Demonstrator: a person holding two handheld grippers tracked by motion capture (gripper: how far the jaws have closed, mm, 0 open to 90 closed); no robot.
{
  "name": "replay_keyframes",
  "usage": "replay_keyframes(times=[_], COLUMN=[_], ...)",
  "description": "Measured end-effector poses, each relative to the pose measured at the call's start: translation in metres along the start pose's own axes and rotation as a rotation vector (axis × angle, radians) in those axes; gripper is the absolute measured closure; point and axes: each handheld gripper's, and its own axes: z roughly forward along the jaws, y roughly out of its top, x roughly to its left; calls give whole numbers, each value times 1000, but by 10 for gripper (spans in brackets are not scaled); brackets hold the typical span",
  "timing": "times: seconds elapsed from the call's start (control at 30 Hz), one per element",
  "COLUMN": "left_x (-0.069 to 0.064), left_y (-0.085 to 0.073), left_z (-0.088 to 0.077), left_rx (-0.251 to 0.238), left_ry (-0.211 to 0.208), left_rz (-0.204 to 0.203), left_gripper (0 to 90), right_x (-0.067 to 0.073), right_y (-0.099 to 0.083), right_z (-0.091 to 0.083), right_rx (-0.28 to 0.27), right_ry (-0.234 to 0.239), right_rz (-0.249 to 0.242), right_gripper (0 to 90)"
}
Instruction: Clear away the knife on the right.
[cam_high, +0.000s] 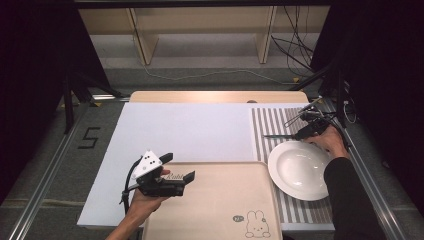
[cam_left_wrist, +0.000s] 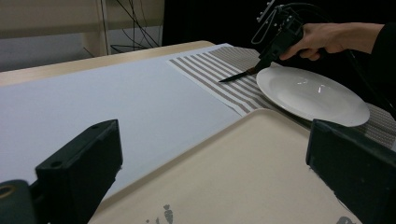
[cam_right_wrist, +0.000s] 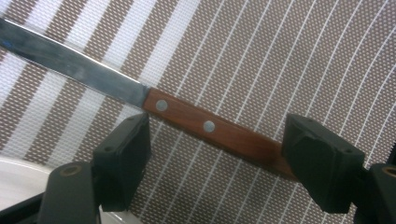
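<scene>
Right gripper view: knife (cam_right_wrist: 187, 119) lies between open right tool (cam_right_wrist: 219, 163) jaws.

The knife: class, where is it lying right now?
The knife lies on the striped mat at the table's right, just beyond the white plate, between the right tool's open jaws.

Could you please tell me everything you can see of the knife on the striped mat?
The knife has a plain steel blade and a reddish-brown wooden handle with two metal rivets. It lies flat on the striped mat, just beyond the white plate, blade pointing toward the table's middle. The right gripper straddles the handle with jaws open, not yet clamping it.
</scene>
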Motion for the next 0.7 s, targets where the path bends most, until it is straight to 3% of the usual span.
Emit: replay_keyframes(times=[0.37,0.7], left_x=[-1,-1], left_y=[0,0], left_z=[1,1], left_rx=[5,6], left_ry=[-4,-5], left_rz=[4,6], left_gripper=[36,37], right_x=[4,4], right_y=[2,5], right_z=[8,9], right_rx=[35,49], right_ry=[-40,-43], right_rz=[-35,-66], right_gripper=[241,240])
